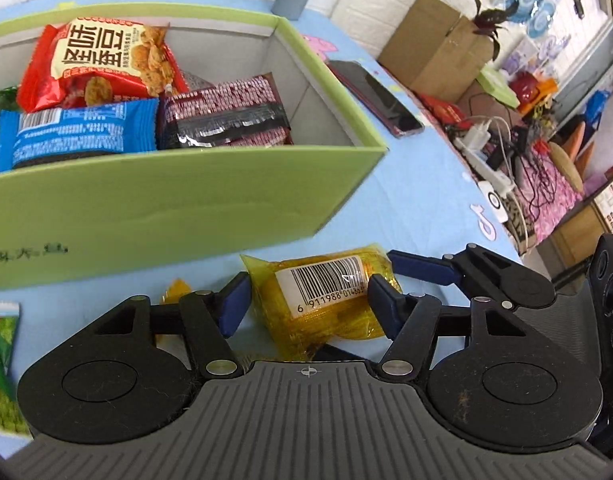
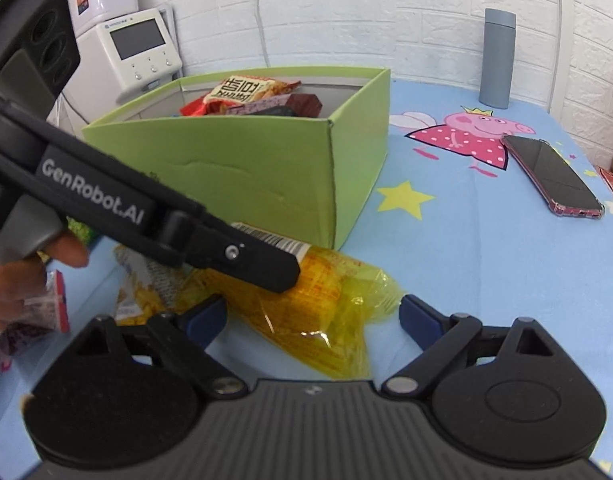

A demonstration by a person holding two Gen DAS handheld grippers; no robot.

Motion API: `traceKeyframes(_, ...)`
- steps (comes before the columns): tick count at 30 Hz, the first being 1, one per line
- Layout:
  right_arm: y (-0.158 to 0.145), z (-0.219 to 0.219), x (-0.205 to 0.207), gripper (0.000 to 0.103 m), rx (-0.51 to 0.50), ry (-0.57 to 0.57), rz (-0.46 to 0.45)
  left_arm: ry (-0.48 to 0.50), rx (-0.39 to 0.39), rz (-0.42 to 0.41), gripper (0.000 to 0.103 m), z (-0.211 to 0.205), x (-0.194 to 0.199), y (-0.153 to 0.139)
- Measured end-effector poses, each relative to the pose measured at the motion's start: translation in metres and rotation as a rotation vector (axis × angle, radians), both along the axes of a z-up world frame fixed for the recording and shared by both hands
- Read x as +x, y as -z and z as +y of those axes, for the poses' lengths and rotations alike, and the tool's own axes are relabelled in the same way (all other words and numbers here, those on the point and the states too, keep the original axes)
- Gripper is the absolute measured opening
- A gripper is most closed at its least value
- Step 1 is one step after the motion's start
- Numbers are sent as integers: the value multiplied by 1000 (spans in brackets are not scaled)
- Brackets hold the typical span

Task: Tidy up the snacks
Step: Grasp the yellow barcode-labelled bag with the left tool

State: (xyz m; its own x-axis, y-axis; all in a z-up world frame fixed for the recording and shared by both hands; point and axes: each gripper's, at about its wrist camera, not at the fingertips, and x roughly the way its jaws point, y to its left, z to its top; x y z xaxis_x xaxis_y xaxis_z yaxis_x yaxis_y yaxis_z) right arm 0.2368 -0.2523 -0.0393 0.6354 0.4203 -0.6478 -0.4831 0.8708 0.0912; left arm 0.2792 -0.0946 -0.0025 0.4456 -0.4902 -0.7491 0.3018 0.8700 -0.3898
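Your left hand-held gripper point(image 1: 306, 304) hides part of the yellow packet point(image 2: 326, 320), pads straddling it, contact unclear. Right hand-held gripper point(image 2: 312, 316) gapes wide; the green box point(image 2: 242, 176) crowds close behind.

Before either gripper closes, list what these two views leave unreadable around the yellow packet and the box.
- Yellow packet: near end hidden by the left gripper body, left wrist view; its label is largely covered by that gripper's finger, right wrist view.
- Green box: left end cut off by the frame, left wrist view; floor hidden by snacks.
- Green snack bag: cropped at the left edge.
- Pad contact: unclear.
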Motion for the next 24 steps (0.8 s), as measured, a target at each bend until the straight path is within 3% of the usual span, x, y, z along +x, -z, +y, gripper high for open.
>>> traceKeyframes(9, 0, -2, -91, 94, -24, 36, -5, 47, 32, -18, 50, -11, -88, -6)
traceKeyframes(16, 5, 18, -169, 94, 12, 5, -28, -37, 9, -27, 52, 20, -173, 0)
traceKeyframes(20, 7, 38, -179, 94, 18, -46, -56, -104, -17, -16, 58, 48, -184, 3)
traceKeyframes(24, 1, 30, -183, 93, 72, 9, -46, -150, -83, 2, 62, 72, -188, 4)
